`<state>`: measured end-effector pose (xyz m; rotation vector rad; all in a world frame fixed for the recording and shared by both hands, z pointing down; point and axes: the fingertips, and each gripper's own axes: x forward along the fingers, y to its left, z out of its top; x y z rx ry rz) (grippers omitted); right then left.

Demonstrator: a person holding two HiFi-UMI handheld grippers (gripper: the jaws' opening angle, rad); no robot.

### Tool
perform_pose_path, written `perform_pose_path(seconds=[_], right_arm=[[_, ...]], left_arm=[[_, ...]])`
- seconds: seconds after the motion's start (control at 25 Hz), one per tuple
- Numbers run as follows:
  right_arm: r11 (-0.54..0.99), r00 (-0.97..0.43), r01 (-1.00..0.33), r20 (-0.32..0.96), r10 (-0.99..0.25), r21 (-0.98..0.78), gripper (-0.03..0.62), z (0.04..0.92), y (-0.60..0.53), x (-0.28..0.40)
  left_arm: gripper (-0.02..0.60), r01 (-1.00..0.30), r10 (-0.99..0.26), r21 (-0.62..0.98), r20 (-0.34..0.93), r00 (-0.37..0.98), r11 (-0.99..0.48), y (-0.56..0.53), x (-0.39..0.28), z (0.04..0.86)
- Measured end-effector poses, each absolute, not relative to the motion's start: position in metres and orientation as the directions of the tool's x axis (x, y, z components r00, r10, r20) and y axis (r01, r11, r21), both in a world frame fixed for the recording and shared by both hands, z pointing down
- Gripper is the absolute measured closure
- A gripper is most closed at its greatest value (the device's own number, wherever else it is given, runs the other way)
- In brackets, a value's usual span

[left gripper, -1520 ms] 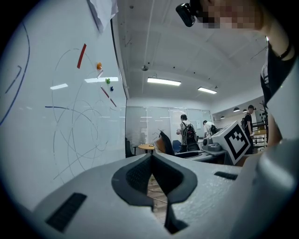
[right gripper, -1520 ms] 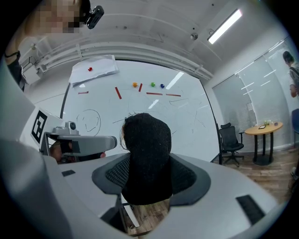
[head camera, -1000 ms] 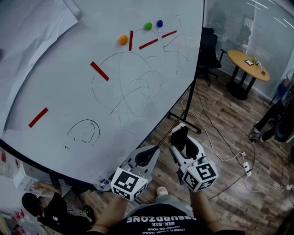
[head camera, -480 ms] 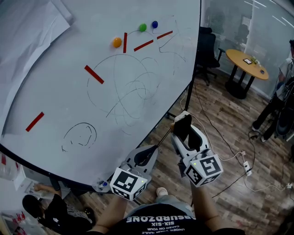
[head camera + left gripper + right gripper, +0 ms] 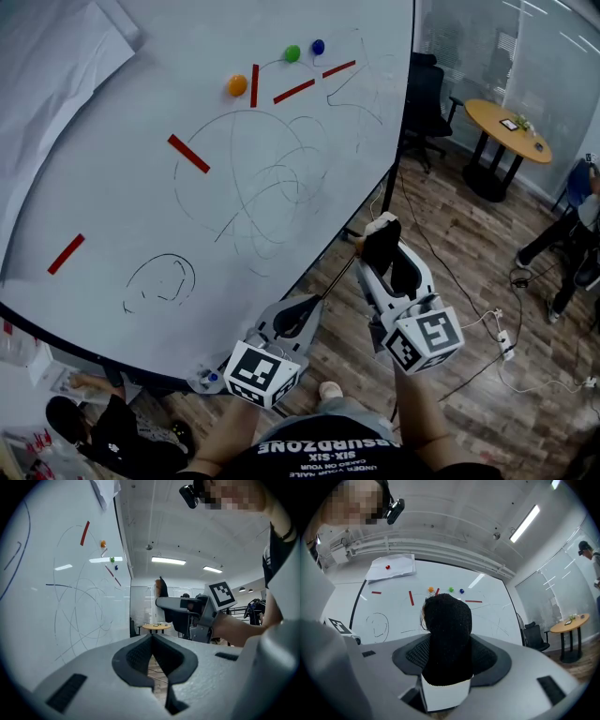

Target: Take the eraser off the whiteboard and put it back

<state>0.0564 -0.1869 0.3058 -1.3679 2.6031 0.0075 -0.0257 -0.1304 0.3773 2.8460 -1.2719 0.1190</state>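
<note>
While the right gripper point(image 5: 381, 255) is clamping the black-felt, white-bodied block eraser point(image 5: 446, 634) clear of the white, marker-scribbled whiteboard point(image 5: 141, 141), a skewed return is risking it not sticking and dropping; the left gripper point(image 5: 152, 660) is idling clenched, empty.

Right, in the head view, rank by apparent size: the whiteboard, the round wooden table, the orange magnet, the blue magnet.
1. whiteboard
2. round wooden table, though it stands farther away
3. orange magnet
4. blue magnet, only slightly smaller than the orange one
</note>
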Motion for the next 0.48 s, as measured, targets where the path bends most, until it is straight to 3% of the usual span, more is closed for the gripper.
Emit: perform_pose_path(seconds=[0.48], right_arm=[[0.601,-0.581,-0.795,-0.184,-0.793,-0.081,0.353,0.302,-0.213,0.043]], left_arm=[[0.574,-0.762,-0.759,0.005,0.085,0.646,-0.648,-0.149,-0.033,0.382]])
